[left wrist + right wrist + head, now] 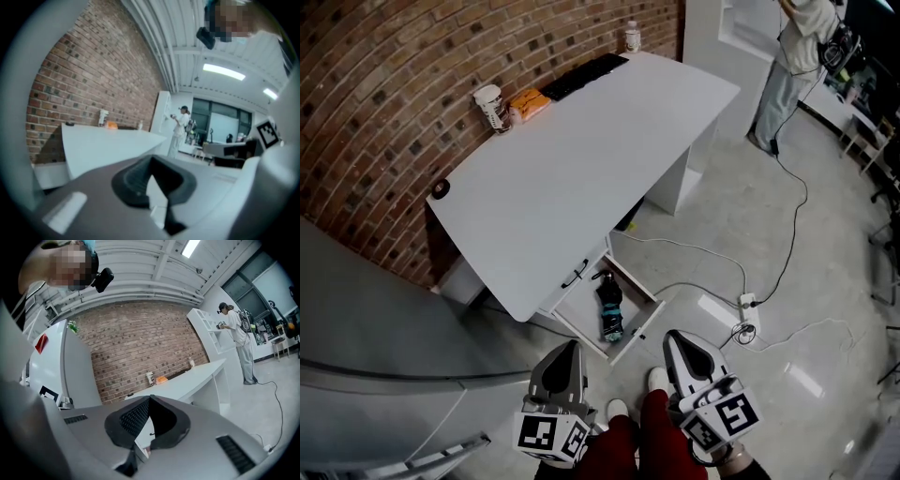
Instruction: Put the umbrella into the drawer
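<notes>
Brick wall [384,84] backs the white counter [581,159]; below its front edge, the open drawer [577,307] contains the dark umbrella [610,311]. Left gripper [573,346] and right gripper [671,337] are both clenched empty, clear of the drawer.

I can read no words or numbers anywhere. The cubes [551,436] on my left gripper [572,349] and right gripper [675,339] carry only black-and-white square markers [734,412]. The red label [41,343] on the white cabinet [77,371] is too small to read.

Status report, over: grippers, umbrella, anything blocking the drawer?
Both clear of the desk: left gripper shut, empty; right gripper shut, empty. The umbrella lies inside the open drawer. Nothing seen blocking it.
</notes>
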